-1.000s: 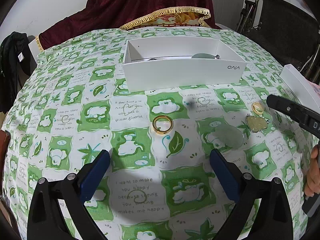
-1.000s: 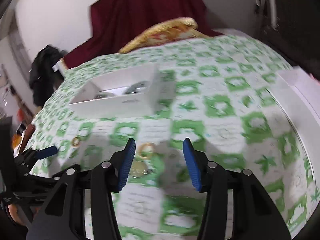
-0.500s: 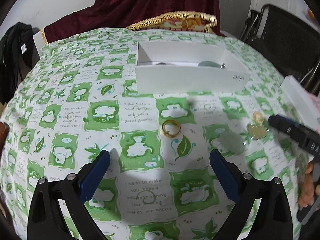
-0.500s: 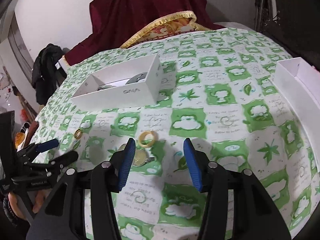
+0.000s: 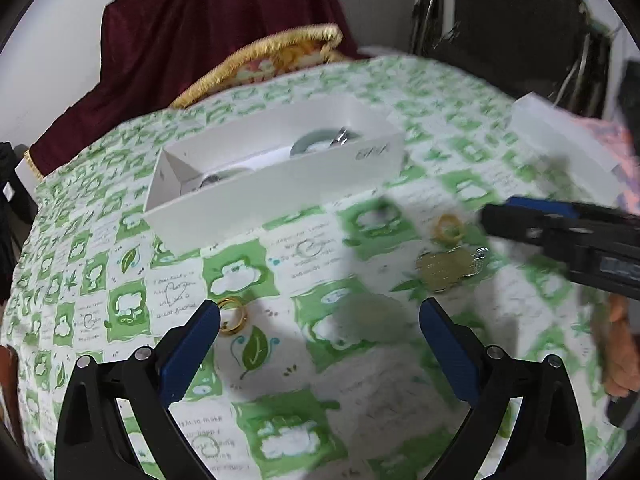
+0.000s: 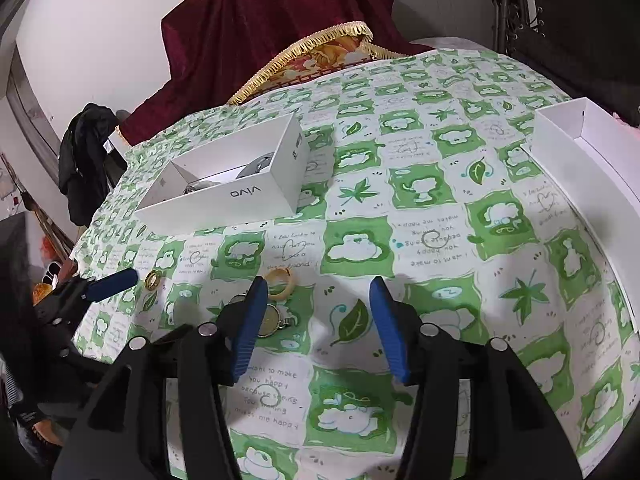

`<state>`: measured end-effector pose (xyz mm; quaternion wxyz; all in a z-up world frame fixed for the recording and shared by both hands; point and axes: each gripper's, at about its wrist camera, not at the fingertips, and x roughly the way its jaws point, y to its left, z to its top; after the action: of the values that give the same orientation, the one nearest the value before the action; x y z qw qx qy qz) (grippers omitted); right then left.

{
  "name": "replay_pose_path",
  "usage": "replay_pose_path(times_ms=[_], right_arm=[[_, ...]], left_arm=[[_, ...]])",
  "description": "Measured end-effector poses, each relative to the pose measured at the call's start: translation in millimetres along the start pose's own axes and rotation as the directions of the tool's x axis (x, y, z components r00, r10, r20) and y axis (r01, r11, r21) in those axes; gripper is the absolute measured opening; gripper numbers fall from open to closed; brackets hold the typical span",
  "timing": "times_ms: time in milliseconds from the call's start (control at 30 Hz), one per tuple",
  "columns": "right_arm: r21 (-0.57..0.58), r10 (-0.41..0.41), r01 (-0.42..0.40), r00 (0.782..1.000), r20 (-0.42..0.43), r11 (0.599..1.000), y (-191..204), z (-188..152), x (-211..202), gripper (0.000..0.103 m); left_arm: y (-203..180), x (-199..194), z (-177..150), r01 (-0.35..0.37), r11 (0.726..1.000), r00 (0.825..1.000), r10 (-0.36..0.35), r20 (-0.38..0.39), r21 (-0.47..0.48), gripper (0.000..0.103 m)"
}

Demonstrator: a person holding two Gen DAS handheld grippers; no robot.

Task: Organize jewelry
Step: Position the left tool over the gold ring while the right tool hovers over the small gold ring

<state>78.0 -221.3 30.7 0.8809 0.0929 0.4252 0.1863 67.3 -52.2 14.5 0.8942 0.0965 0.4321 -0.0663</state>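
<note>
Loose jewelry on the green-and-white tablecloth (image 6: 432, 240), all on the near side of the white box (image 6: 224, 196), the landmark here. Gold ring (image 5: 232, 314) nearest the box's left end, just beside the left gripper's (image 5: 320, 332) left fingertip. Pale yellow ring (image 6: 281, 279) and round gold pendant (image 5: 442, 270) further right of the box, close together. Faint translucent disc (image 5: 372, 316) between ring and pendant, blurred, hard to identify.

Left gripper wide open, empty. Right gripper (image 6: 316, 320) opening, nothing between its jaws, pendant just beside its left finger.

Likely step: lining up on a piece to pick. Best done by centring one small item between the pads, descending until the tips touch cloth, closing gently across the ring's band to avoid flicking it away, then carrying to the box, already holding some pieces. Worth avoiding: pinching cloth along with the piece.
</note>
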Motion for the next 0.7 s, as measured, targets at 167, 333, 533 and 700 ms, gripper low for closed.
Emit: replay_pose_path(times_ms=[167,333,533,700], right_arm=[[-0.003,0.002,-0.002,1.000,0.004,1.000,0.9,0.1,-0.9,0.053],[-0.001,0.008,-0.008,1.000,0.009,1.000,0.8,-1.1,-2.8,0.053],[-0.027,0.022,-0.022,1.000,0.002,0.999,7.4,-4.7,-3.2,0.053],[-0.037,0.032,-0.032,0.999,-0.009,0.999,10.2,-6.4,-0.9,0.053]], left_arm=[[23.6,1.2,-1.3,-0.150,0.988,0.989,0.150,0.006,-0.045,0.100],[70.5,-15.0,-21.5,-0.142,0.976,0.989,0.146,0.011,-0.165,0.100],[78.7,-36.4,-38.7,-0.074,0.983,0.995,0.084,0.051,-0.169,0.100],[55.1,-41.1,-35.9,-0.053,0.996,0.994,0.060,0.095,-0.069,0.100]])
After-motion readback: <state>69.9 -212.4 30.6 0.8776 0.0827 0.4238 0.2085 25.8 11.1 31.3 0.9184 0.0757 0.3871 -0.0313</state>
